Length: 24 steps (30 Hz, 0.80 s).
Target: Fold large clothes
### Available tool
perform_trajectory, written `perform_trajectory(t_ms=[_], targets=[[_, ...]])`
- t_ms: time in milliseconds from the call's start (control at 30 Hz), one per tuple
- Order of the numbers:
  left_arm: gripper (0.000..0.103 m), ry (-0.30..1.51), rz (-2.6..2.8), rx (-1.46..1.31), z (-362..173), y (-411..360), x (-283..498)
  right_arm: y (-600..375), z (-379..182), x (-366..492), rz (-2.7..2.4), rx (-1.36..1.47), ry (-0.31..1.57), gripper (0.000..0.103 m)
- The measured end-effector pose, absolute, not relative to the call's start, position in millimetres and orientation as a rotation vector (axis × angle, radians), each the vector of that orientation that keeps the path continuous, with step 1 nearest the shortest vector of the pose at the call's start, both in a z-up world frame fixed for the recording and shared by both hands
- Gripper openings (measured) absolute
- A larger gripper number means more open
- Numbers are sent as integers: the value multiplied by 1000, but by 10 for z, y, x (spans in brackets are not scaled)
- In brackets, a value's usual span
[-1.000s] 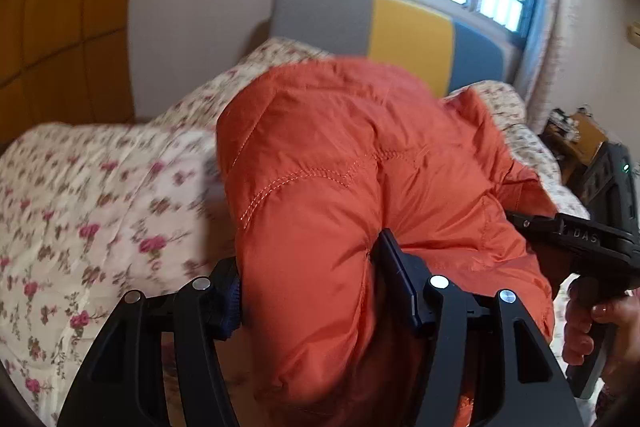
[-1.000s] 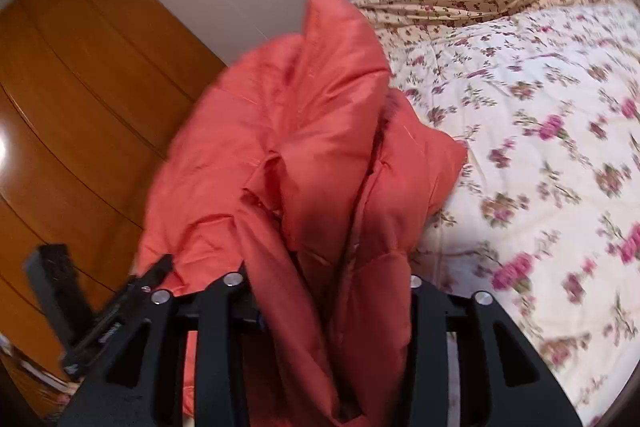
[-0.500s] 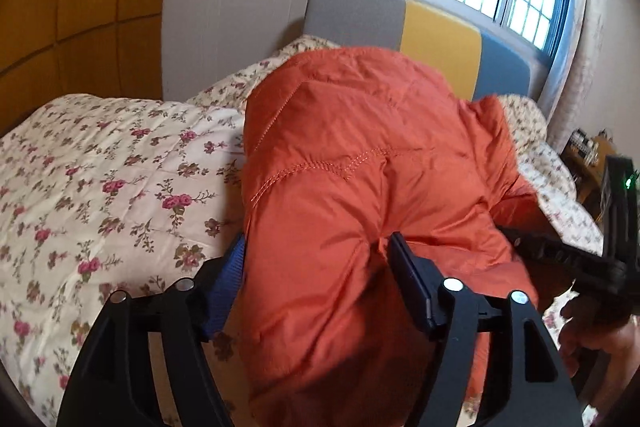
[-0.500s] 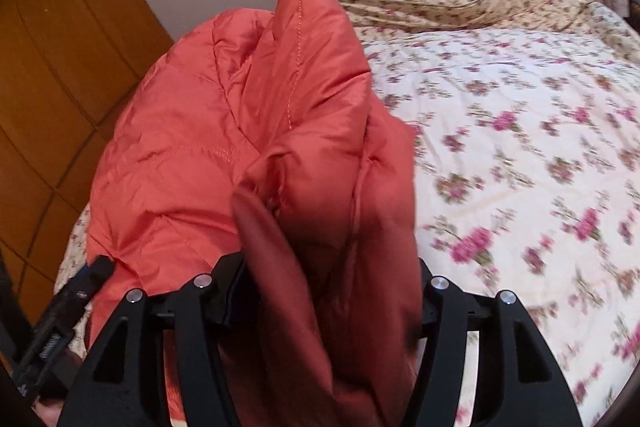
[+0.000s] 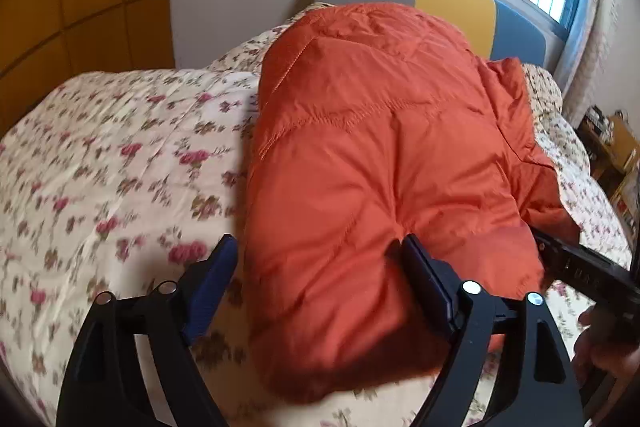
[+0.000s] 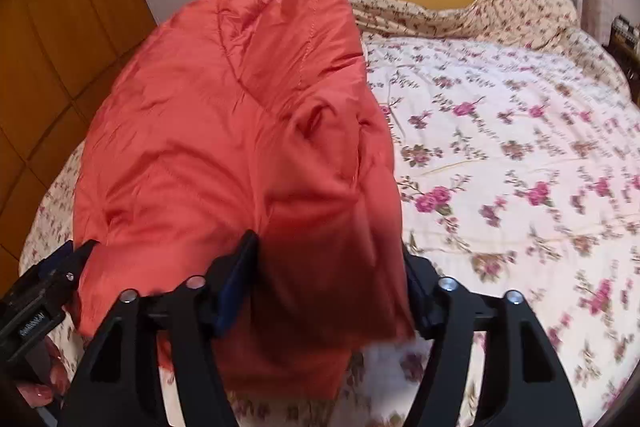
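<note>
While both sets of jaws are opening, you're at the release step of a fold: the orange padded jacket (image 5: 372, 163) lies bunched on the floral bed quilt (image 5: 112, 163), its near edge running between the jaws of each tool. On the left gripper (image 5: 320, 279) the jaws stand wide; the left pad is clear of the cloth w/ quilt showing in the gap, the right pad still touches the bulge. On the right gripper (image 6: 332, 287) the jaws are a bit narrower & the jacket fills the space between them; can't tell if the right-side pad is free, since cloth hides it. I'd judge the fold just laid, not yet tidy: a flap stands up beyond the right jaws. Next move, as I read it: let the jaws finish opening, back both tools straight off w/o dragging the slippery shell, then regrip the far lump beyond the jaws for the next fold.
</note>
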<state>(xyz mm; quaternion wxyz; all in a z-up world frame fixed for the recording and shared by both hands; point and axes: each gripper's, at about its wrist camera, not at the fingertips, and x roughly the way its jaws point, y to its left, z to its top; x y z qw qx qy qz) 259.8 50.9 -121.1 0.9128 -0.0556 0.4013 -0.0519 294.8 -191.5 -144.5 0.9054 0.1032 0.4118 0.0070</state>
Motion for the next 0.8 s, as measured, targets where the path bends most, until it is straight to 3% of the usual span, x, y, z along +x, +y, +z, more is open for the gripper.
perform_trajectory(t_ms=[200, 333, 500, 800], targets=[[100, 821, -79, -129, -1122, 519, 2267, -1869, -1284, 2567, 24, 203, 829, 82], [100, 789, -35, -58, -1040, 443, 1990, -1805, -1153, 2338, 47, 193, 807, 87], [100, 760, 8, 46, -946, 294, 1647, -1620, -982, 1924, 36, 122, 752, 101], [100, 729, -25, 22, -778, 376, 1193, -1615, -859, 1480, -49, 118, 744, 101]])
